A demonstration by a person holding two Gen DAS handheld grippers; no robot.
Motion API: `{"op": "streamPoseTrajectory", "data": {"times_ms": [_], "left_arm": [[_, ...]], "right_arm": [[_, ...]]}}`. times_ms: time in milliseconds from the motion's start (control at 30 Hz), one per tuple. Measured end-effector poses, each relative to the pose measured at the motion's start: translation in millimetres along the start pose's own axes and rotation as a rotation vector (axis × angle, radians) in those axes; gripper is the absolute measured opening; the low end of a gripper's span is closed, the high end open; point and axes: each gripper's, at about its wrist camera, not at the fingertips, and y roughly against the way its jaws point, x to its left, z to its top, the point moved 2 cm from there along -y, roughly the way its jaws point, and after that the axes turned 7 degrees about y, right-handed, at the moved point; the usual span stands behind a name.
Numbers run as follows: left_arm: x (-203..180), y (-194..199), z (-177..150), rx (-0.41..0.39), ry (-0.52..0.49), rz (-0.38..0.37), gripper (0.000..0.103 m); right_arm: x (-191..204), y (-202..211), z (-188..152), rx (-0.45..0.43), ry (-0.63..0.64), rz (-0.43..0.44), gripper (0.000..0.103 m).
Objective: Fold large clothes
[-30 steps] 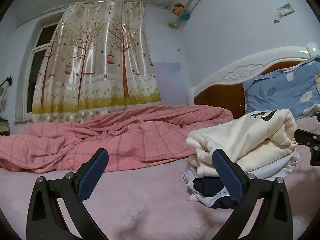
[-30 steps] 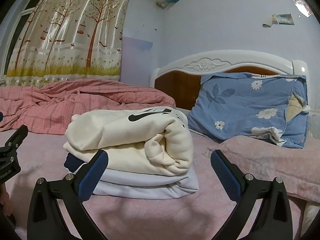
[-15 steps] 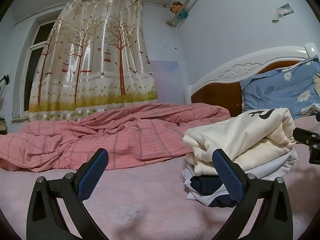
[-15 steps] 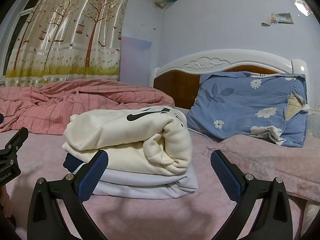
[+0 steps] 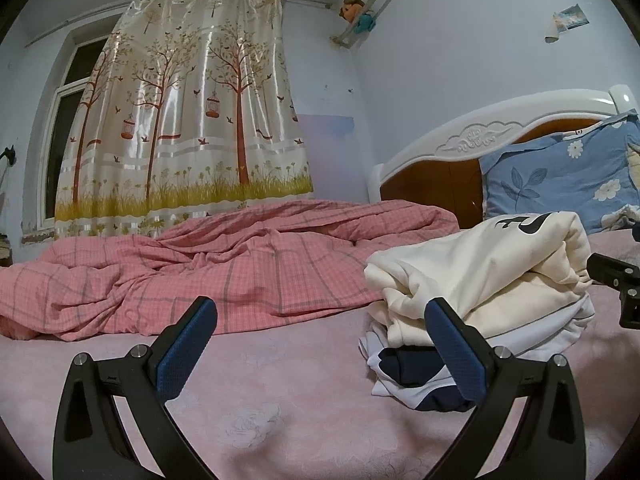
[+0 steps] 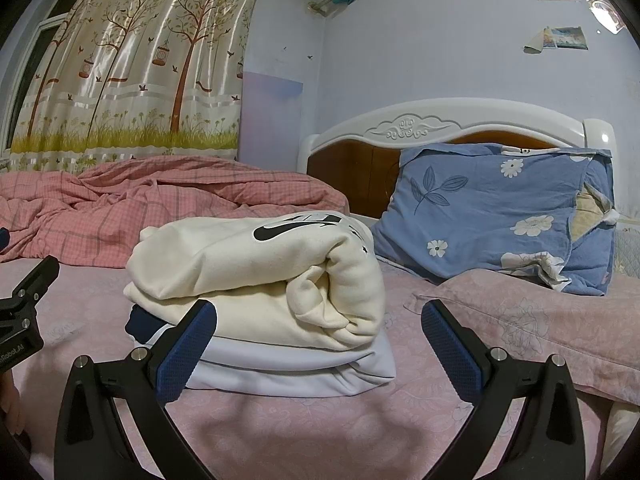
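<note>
Left gripper (image 5: 320, 344): its two blue-padded black fingers are being held wide apart, nothing between them, low over the pale pink floral bedsheet (image 5: 260, 420).
Left view only: the window frame (image 5: 60, 120) beside the tree-and-birdcage printed curtain (image 5: 188, 120) is being shown here; the crumpled pink checked quilt (image 5: 224, 264) is being seen at full width.
Folded clothes: one stack is being shown lying on the sheet, right of the left gripper, three layers counted: a cream folded sweatshirt with a black logo (image 5: 492, 276) on top, a white garment (image 5: 560, 328) under it, a dark navy garment (image 5: 412, 364) at the bottom.
Right gripper (image 6: 318, 340): its two blue-padded fingers are being held wide apart and empty, just before the stack, the left finger overlapping the stack's near edge in the picture.
Right view only: the whole blue flowered pillow (image 6: 500, 208), a pink floral pillow (image 6: 520, 320) before it, and the white-and-wood headboard (image 6: 440, 124) are being shown.
Counts: two grippers, two pillows, one quilt, one curtain.
</note>
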Motion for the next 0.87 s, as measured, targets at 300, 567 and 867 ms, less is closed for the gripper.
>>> {"op": "streamPoseTrajectory", "data": {"times_ms": [300,567,867], "left_arm": [[0.0,-0.6,-1.2,0.008,-0.001,-0.002,0.103],[2.6,1.7,-2.2,0.013,-0.001,-0.007,0.103],[3.3,2.8,-3.9,0.015,-0.011,-0.008,0.103]], "right_arm": [[-0.8,-1.7,0.1,0.001,0.001,0.003,0.103],[-4.6,-2.2,-0.9,-0.001,0.005,0.001,0.103],[-6.9,-6.1,-1.8,0.004,0.004,0.003,0.103]]}}
